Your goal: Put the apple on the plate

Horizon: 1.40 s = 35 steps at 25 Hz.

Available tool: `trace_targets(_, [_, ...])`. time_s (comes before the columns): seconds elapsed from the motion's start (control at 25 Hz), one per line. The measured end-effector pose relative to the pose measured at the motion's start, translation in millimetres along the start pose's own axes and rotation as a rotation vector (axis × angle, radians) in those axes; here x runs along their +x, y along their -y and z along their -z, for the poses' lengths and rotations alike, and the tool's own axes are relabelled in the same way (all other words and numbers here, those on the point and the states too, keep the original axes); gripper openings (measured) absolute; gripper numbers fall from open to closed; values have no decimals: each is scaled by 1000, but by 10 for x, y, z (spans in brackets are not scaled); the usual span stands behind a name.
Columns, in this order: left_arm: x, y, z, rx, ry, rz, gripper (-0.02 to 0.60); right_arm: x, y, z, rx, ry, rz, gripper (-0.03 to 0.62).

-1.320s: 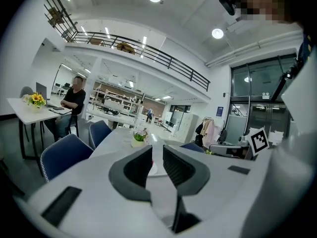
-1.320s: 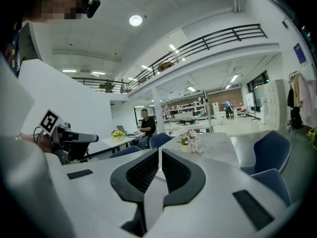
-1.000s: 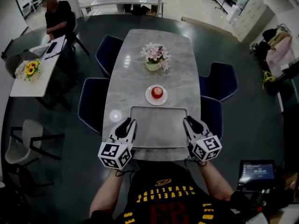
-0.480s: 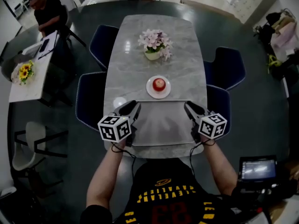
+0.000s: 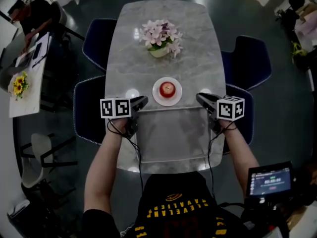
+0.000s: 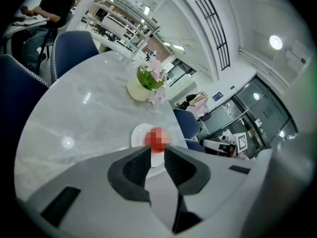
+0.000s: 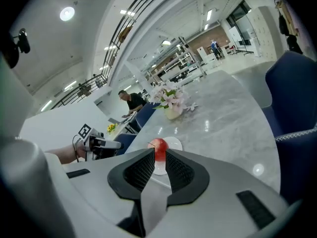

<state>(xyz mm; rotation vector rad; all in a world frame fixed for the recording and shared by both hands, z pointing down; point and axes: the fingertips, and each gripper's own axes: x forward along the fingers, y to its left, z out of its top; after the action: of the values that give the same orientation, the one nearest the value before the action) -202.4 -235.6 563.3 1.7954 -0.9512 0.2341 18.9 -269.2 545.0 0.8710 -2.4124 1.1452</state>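
- The apple (image 5: 167, 89) is round and red. It sits in the middle of the plate (image 5: 157, 97), free of both your claws.
- The plate is small, round and white. It lies flat, with a ring of bare rim showing around the apple.
- From your left claw (image 5: 141, 101), both lie near, just ahead of the tips and to the right.
- From your right claw (image 5: 200, 98), they lie near, ahead and to the left.
- Along each claw's line of sight, the apple shows beyond the narrow gap between the tips.
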Motion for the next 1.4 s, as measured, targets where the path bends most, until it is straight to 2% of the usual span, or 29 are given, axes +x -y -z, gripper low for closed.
trace_targets(0.24, [418,-383,-77,-20,-110,-34,72,417,324,-32,-7,-134,-11,57])
trace_targets(0.64, [953,-700,15,-74,-269,-40,72,1027,551,347,39,-359,-65,57])
trace_targets(0.8, [1064,-782,54,-103,-307,-26,72,1217,626,444,71,-444,-86,57])
trace_targets(1.2, [1083,-716,143,-157,-342,18,71,1279,584,566,195,-512,-131,56])
trace_targets(1.4, [1091,-708,143,-149,-373,24,70,1286,564,612,234,-524,-149,55])
